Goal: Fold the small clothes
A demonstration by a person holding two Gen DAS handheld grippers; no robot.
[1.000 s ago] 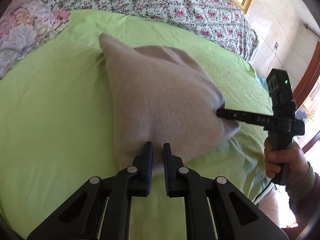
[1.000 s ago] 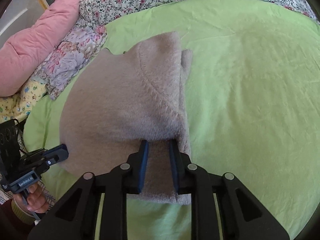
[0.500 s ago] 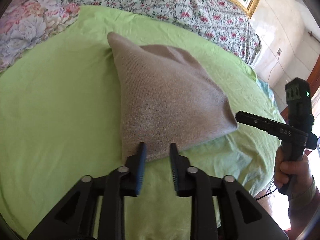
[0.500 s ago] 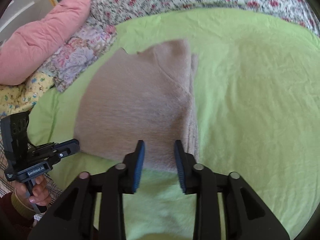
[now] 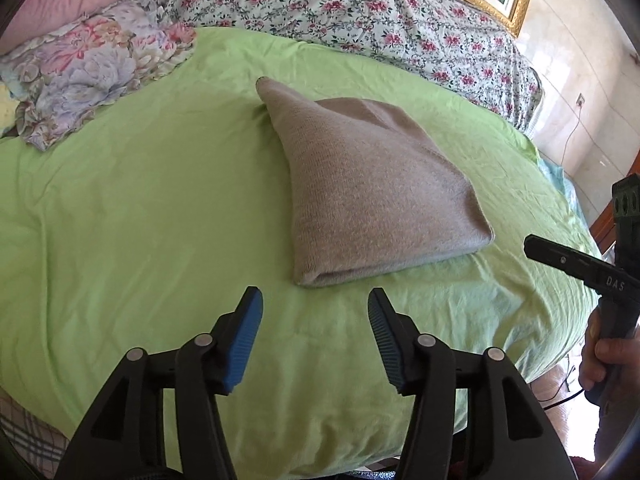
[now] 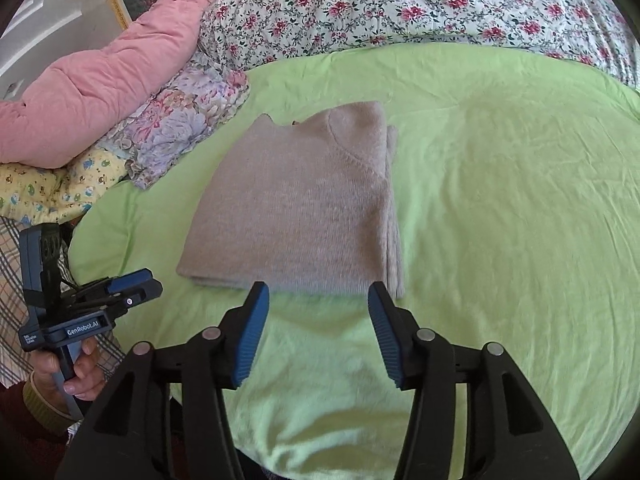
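— On the green sheet (image 5: 140, 208), what does the left gripper (image 5: 315, 312) have hold of?

— Nothing. Its jaws have just been opening and now stand well apart, with only bare sheet between the blue pads (image 5: 244, 340). The folded beige sweater (image 5: 372, 196) lies just beyond the fingertips, untouched.

— And the sweater itself?

— It rests flat in the middle of the bed, folded into a compact wedge, its near edge facing the left gripper. A floral pillow (image 5: 92, 80) sits well off to the left, and a flowered quilt (image 5: 360, 8) runs along the far side.

— What about the right gripper (image 6: 318, 304)?

— Same story: released. Its jaws have just been opening too, and in its own view the sweater (image 6: 296, 208) ends just ahead of the fingertips, not between the pads (image 6: 384, 332). From the left camera it shows at the right edge, clear of the cloth, gripped by a hand (image 5: 600, 364).

— Any contact at all?

— None; both hang above the sheet, apart from the sweater.
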